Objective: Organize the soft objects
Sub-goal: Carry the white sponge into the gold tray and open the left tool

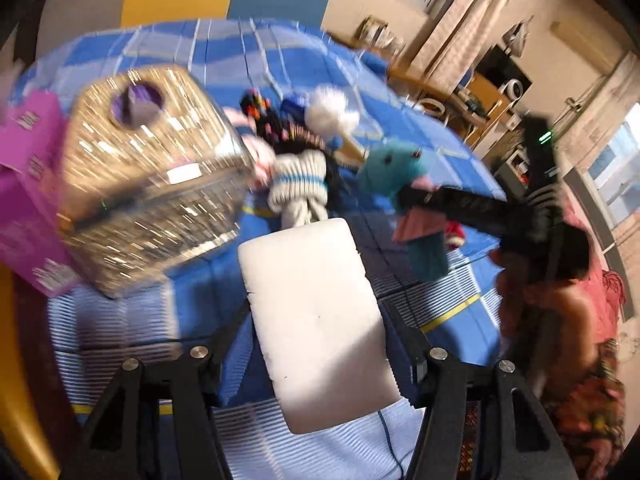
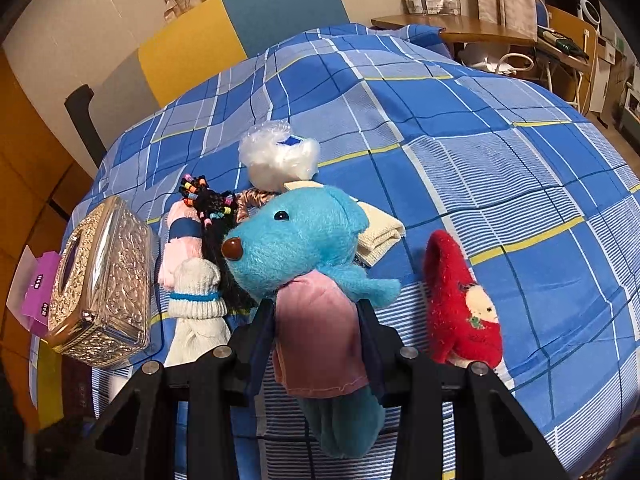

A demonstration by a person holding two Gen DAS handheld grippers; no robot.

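On the bed (image 2: 500,152), over its blue checked cover, our right gripper (image 2: 316,344) is clamped on the blue plush toy (image 2: 296,240), gripping it at the pink shirt, lifted clear of the cover. Our left gripper (image 1: 316,320) is closed on a white foam block (image 1: 316,320). Beside the plush we see rolled white socks (image 2: 198,300), a red slipper (image 2: 460,304), a bagged white bundle (image 2: 280,156) and the silver tissue box (image 2: 104,280).

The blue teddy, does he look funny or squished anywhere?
A bit. The blue plush toy is pinched by its pink shirt in the right gripper, so its legs dangle below. Nothing looks torn or spilled.
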